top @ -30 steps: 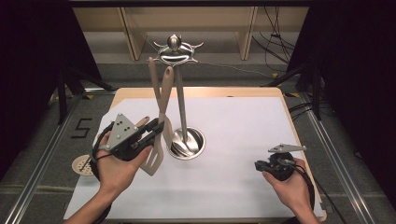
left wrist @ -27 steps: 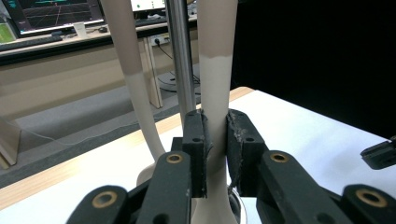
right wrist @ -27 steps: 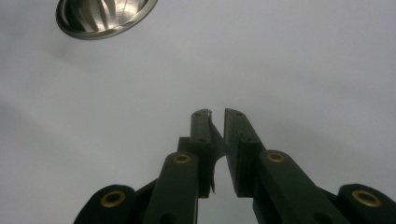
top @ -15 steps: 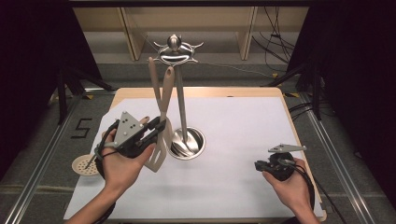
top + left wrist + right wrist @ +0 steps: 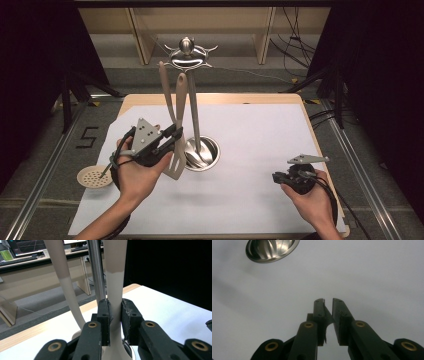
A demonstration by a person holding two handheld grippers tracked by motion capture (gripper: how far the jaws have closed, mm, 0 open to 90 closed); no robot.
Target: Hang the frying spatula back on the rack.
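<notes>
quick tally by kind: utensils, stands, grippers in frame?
Beige utensils on the stand: 2, spatula and second utensil
Beige strainer off the mat: 1
Steel utensil stand: 1
Grippers: 2, left gripper and right gripper
Total: 6

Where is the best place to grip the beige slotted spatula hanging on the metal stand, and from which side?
Grip the slotted spatula low on its narrow neck, above the wide blade, as the left gripper does, coming from the stand's left. The neck is slim and free there.

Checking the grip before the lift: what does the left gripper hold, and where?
The left gripper holds the slotted spatula by its lower handle, just above the blade.
</notes>
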